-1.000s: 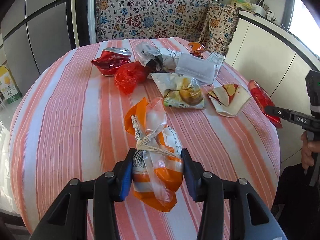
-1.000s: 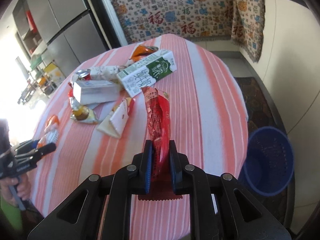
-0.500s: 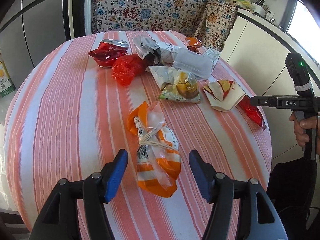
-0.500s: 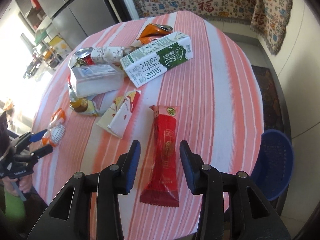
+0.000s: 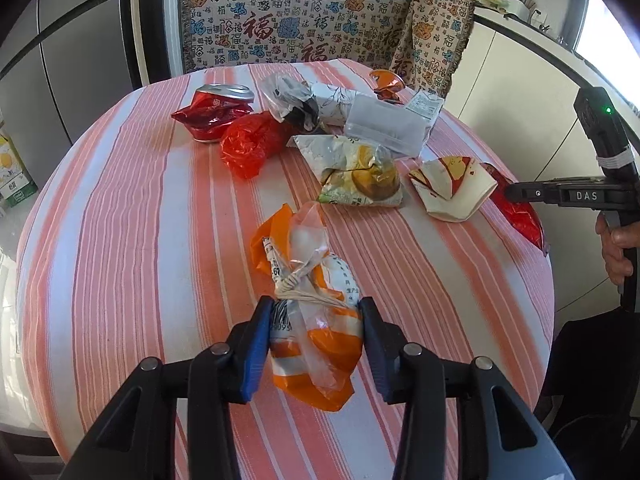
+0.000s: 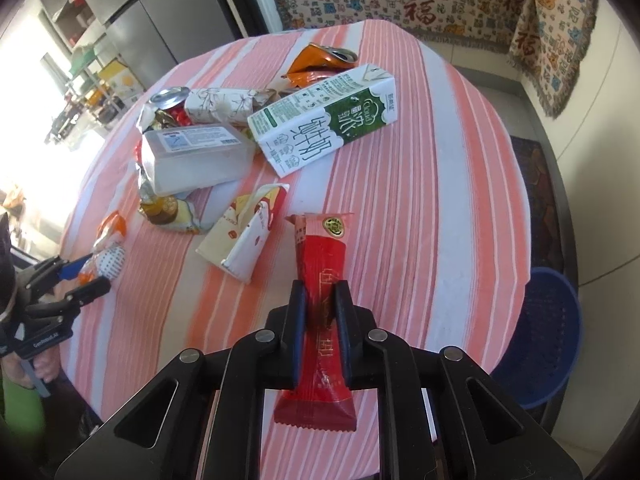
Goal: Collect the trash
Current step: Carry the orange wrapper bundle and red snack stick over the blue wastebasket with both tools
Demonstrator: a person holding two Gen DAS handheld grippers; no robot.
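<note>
Where fingers (image 6: 298,320) close, red wrapper (image 6: 320,280).

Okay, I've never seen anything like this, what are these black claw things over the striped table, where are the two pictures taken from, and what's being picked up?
They are two hand-held grippers, one in each of a person's hands, each carrying a wide-angle camera that looks along its fingers.

The left wrist view shows the left gripper closing on a knotted orange and clear plastic bag.

The right wrist view shows the right gripper shut on a long red snack wrapper.

The striped tablecloth also holds a green and white milk carton, a clear plastic box, crushed cans and wrappers. A blue basket stands on the floor beside the table.
</note>
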